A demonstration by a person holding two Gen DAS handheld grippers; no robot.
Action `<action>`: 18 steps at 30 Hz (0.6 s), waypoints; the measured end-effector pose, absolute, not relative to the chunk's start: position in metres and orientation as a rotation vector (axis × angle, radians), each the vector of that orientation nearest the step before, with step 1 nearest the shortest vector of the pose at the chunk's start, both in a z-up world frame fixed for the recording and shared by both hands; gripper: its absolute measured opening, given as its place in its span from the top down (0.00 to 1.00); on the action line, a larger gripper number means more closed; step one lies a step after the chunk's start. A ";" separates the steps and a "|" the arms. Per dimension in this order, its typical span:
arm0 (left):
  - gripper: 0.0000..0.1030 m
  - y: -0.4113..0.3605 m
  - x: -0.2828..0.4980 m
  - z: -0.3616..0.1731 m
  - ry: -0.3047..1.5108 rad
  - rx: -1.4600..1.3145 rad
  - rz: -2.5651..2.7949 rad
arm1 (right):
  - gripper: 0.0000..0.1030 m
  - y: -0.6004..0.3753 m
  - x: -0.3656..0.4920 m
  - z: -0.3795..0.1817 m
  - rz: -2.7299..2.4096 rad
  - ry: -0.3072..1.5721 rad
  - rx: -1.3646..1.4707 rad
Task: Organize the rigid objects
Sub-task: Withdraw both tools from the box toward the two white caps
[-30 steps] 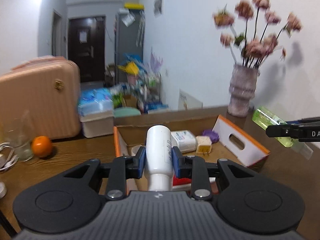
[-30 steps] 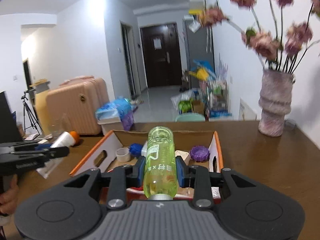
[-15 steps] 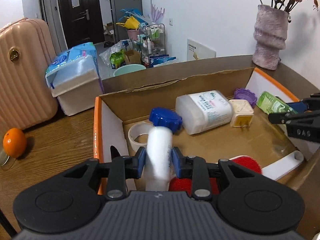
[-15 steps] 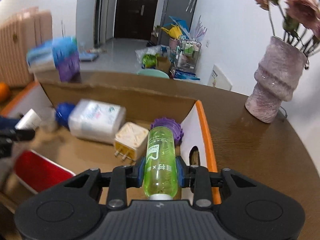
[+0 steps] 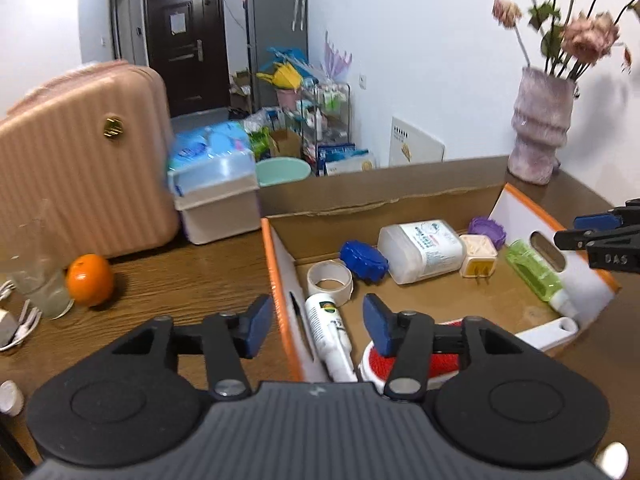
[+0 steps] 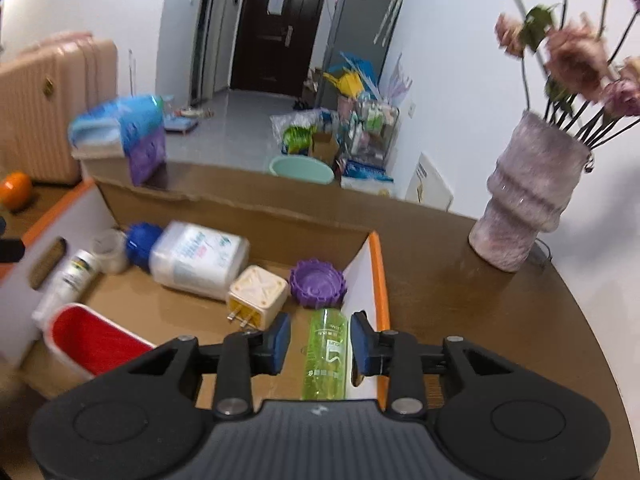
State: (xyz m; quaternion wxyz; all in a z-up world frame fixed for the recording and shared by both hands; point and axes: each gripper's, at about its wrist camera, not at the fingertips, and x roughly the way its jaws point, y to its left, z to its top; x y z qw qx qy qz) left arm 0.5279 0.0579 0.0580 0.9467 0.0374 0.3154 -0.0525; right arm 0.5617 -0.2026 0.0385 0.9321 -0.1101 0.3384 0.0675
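Observation:
An open cardboard box [image 5: 384,200] with orange-edged flaps stands on the wooden table. My left gripper [image 5: 316,322] is open above the box's left wall; the white tube bottle [image 5: 326,330] lies below it inside the box. My right gripper [image 6: 318,344] is open above the box's right side, its pads apart from the green bottle [image 6: 326,354] that lies along the right wall, also visible in the left wrist view [image 5: 534,274]. The right gripper shows at the right edge of the left wrist view [image 5: 600,240].
In the box lie a tape roll [image 5: 330,280], blue lid [image 5: 364,260], white jar [image 5: 420,250], plug adapter [image 6: 258,296], purple lid [image 6: 318,282] and red brush [image 6: 90,338]. An orange [image 5: 89,279], a glass [image 5: 36,276] and a vase [image 6: 528,208] stand on the table.
Both grippers opened and let go: the white tube bottle and the green bottle now lie in the box. Both grippers pulled back and up a little.

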 end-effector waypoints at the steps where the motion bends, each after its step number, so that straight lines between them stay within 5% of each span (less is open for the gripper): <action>1: 0.44 0.060 0.518 0.062 0.628 0.071 -0.105 | 0.64 -0.205 0.553 0.046 0.147 0.680 -0.211; 8: 0.17 0.073 0.417 0.079 0.435 0.024 -0.044 | 0.28 -0.218 0.480 0.083 0.266 0.520 -0.103; 18: 0.01 0.063 0.257 0.066 0.200 0.078 0.015 | 0.12 -0.236 0.328 0.071 0.304 0.257 -0.019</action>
